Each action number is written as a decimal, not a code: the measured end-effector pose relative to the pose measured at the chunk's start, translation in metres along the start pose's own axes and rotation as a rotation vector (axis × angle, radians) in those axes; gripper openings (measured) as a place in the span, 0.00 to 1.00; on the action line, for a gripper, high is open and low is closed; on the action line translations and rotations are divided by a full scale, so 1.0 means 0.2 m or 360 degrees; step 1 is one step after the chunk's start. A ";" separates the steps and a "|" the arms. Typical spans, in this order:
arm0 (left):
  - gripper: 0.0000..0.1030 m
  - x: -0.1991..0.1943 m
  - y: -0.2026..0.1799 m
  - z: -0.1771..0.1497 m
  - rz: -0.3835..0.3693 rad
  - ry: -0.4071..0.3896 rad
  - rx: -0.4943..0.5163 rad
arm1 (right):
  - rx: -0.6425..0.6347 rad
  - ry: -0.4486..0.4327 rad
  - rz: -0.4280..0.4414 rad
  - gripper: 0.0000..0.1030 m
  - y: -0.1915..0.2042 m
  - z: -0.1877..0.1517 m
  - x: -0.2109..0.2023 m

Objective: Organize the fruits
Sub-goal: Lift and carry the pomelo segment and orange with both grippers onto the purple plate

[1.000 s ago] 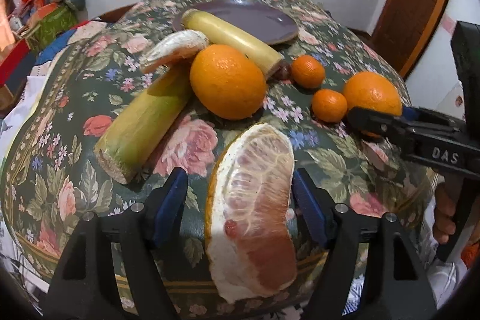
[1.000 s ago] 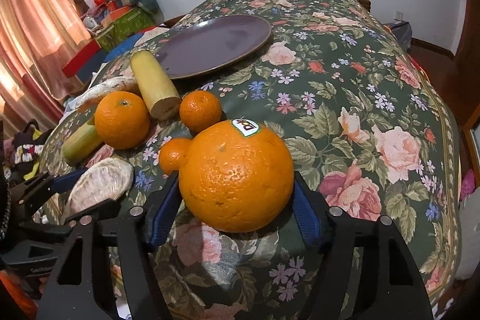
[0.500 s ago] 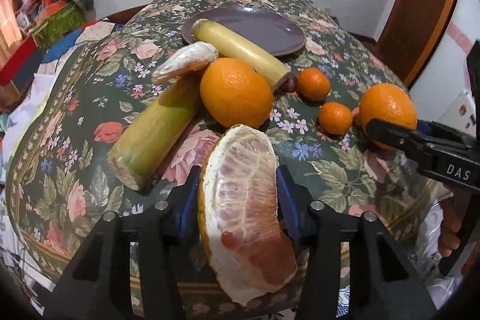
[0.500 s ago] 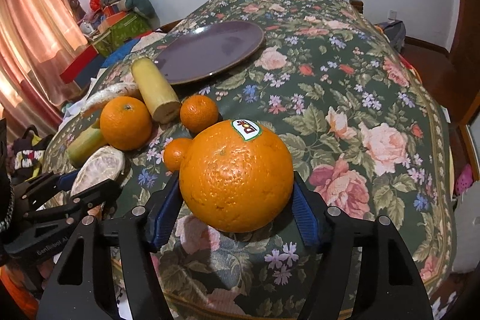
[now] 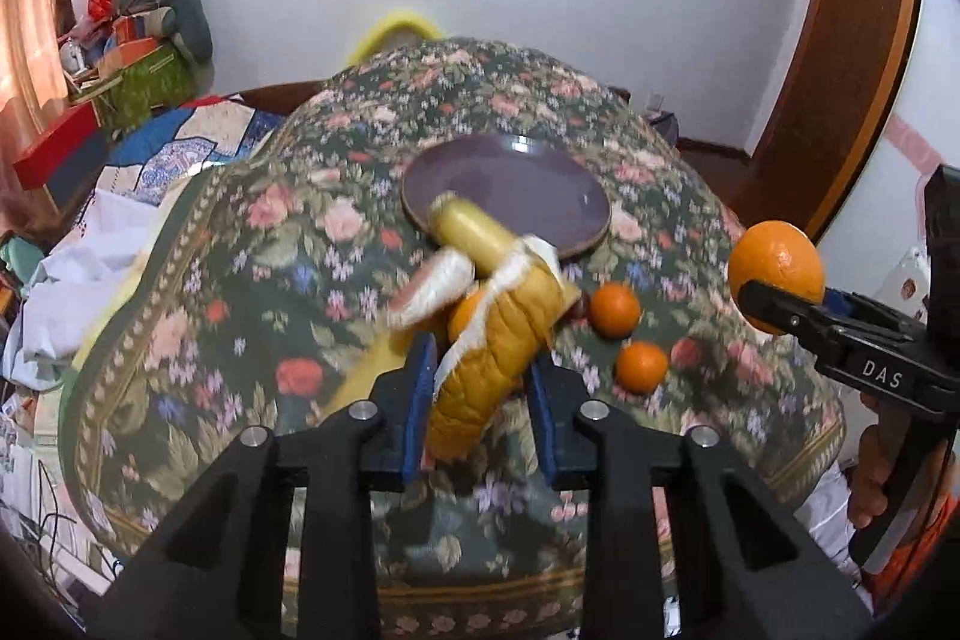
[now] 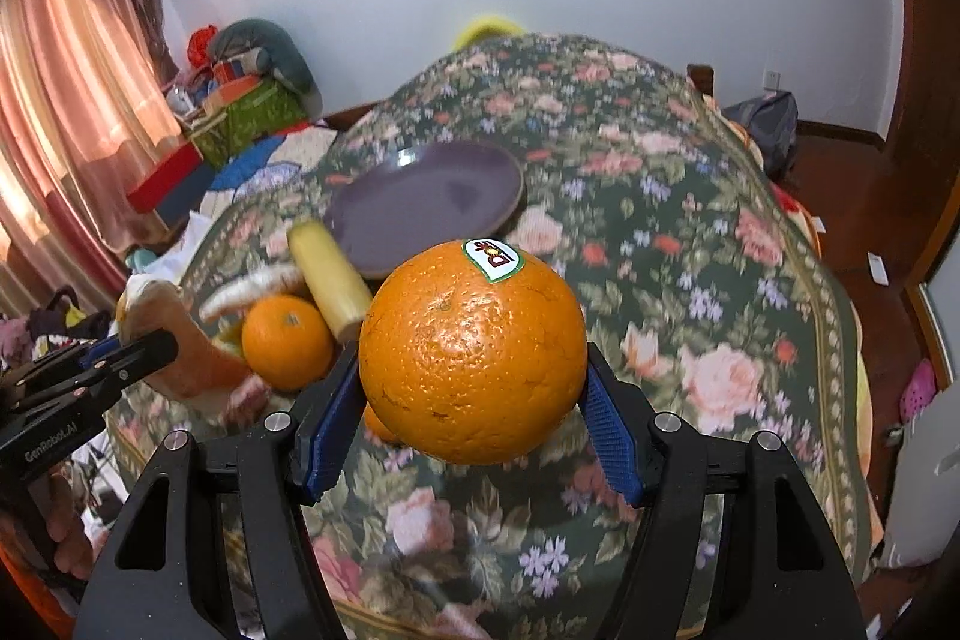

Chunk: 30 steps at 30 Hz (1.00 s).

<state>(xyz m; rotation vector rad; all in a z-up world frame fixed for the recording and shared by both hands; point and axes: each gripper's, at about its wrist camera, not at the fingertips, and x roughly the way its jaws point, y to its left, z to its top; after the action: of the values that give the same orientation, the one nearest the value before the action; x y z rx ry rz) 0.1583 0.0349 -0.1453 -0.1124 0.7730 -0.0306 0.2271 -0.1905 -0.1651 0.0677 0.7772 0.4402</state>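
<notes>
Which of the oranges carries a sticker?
The big orange held between the right gripper's fingers; its top bears a white sticker, the others show none.

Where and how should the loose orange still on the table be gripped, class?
Grip the loose orange across its widest middle, coming from above. It is round, so any side pair works, but a cane stick and a pomelo piece crowd it behind, leaving the top freest.

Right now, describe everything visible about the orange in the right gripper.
The orange is large, round, with glossy, dimpled peel and a white-rimmed oval sticker near its top. It looks whole and unpeeled. The right gripper clamps it between blue ribbed pads on both sides, holding it clear above the floral tablecloth.
</notes>
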 end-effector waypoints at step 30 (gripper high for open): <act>0.23 0.24 0.00 0.49 -0.0006 -0.0179 0.0067 | -0.0063 -0.0179 -0.0032 0.63 0.00 0.37 0.20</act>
<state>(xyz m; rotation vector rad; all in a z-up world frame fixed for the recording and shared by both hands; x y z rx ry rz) 0.2606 0.0398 -0.1097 -0.0747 0.6595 -0.0436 0.3032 -0.1671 -0.1391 0.0473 0.6579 0.4287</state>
